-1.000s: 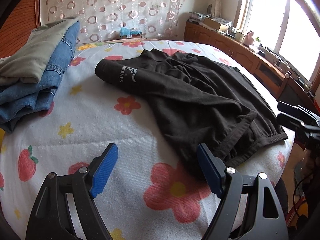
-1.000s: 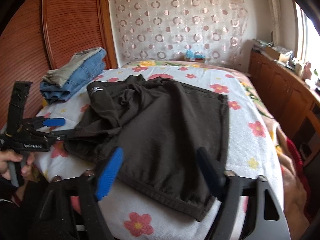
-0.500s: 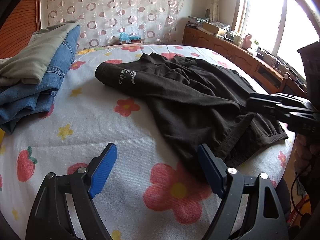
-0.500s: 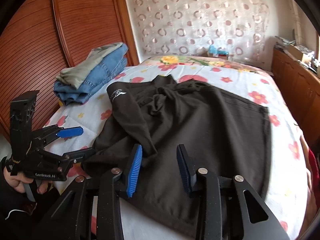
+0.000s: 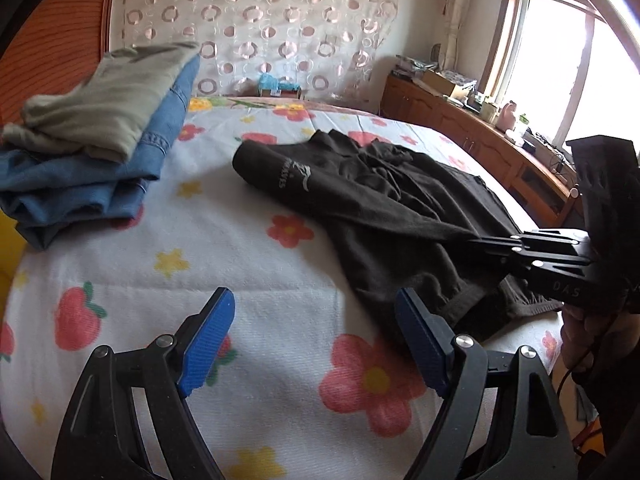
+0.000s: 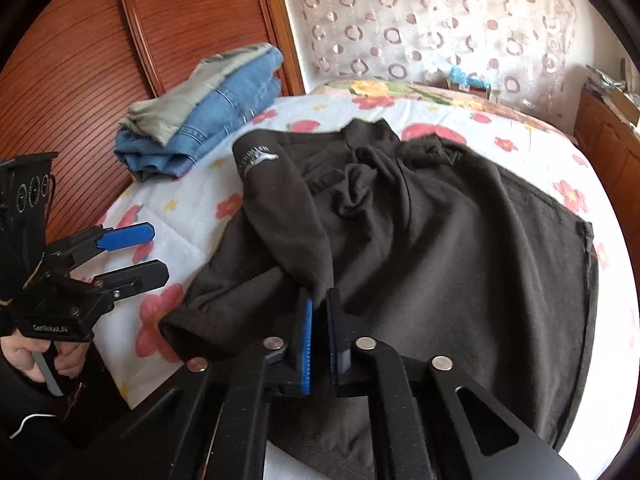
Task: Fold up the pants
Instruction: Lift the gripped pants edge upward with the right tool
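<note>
Black pants [image 5: 392, 200] lie crumpled on the flowered bedsheet [image 5: 240, 260], one leg with a white logo folded across the rest. In the right wrist view my right gripper [image 6: 319, 300] is shut on the near end of that folded leg of the pants [image 6: 440, 240], and cloth is pinched between the blue pads. The left wrist view shows it from the side as the right gripper [image 5: 480, 242]. My left gripper [image 5: 314, 304] hangs open over the bare sheet, just left of the pants' near edge, with nothing between its fingers. It appears again as the left gripper [image 6: 154, 250].
A stack of folded blue jeans and a grey-green garment [image 5: 100, 140] sits at the bed's far left, by the wooden wall panel [image 6: 120, 40]. A wooden cabinet [image 5: 480, 140] with clutter runs under the window on the right. A hand [image 6: 24, 352] holds the left gripper.
My right gripper moved in over the pants' near edge and its jaws closed from wide open onto the folded leg. My left gripper stayed nearly where it was, still open.
</note>
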`<action>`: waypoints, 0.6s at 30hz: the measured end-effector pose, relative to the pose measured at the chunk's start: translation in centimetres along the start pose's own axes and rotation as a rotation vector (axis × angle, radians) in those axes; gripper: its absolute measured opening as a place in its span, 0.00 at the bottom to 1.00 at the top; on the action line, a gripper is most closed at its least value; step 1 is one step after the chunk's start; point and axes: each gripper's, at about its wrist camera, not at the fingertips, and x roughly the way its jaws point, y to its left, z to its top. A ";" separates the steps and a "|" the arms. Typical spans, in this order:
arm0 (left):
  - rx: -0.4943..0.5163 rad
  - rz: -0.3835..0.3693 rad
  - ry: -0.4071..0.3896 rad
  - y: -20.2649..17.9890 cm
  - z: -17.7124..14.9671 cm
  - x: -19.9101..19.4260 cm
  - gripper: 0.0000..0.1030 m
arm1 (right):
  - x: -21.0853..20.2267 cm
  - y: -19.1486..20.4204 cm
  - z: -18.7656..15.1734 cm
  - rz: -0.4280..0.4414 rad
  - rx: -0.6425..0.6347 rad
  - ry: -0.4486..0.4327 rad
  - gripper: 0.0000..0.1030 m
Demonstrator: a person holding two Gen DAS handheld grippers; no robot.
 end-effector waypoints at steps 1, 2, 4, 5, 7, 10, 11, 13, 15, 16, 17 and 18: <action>0.003 0.000 -0.004 -0.1 0.1 -0.1 0.81 | -0.4 0.2 0.0 -0.002 -0.006 -0.017 0.03; 0.006 -0.001 -0.007 -0.1 0.1 -0.3 0.81 | -1.1 0.4 0.1 -0.011 -0.012 -0.043 0.02; 0.006 -0.005 -0.015 -0.3 0.2 -0.6 0.81 | -2.0 1.0 0.2 -0.029 -0.024 -0.079 0.02; 0.006 -0.010 -0.018 -0.4 0.2 -0.7 0.81 | -2.7 1.2 0.2 -0.045 -0.031 -0.104 0.02; 0.013 -0.015 -0.022 -0.7 0.3 -0.8 0.81 | -4.0 1.6 0.1 -0.077 -0.047 -0.141 0.02; 0.034 -0.020 -0.019 -1.5 0.4 -0.7 0.81 | -5.7 1.8 -0.2 -0.100 -0.054 -0.180 0.02; 0.039 -0.022 -0.017 -1.7 0.5 -0.6 0.81 | -6.5 1.6 -0.3 -0.110 -0.051 -0.194 0.02; 0.048 -0.030 -0.015 -2.2 0.6 -0.5 0.81 | -7.7 1.5 -0.6 -0.125 -0.047 -0.218 0.02; 0.057 -0.039 -0.017 -2.6 1.0 -0.3 0.81 | -8.5 1.4 -0.8 -0.132 -0.041 -0.235 0.02; 0.060 -0.041 -0.018 -2.8 1.1 -0.3 0.81 | -9.0 1.4 -1.0 -0.141 -0.038 -0.243 0.02; 0.064 -0.044 -0.019 -3.1 1.3 -0.2 0.81 | -9.3 1.5 -1.2 -0.147 -0.037 -0.249 0.02; 0.070 -0.049 -0.020 -3.3 1.5 -0.2 0.81 | -9.6 1.5 -1.5 -0.154 -0.034 -0.255 0.02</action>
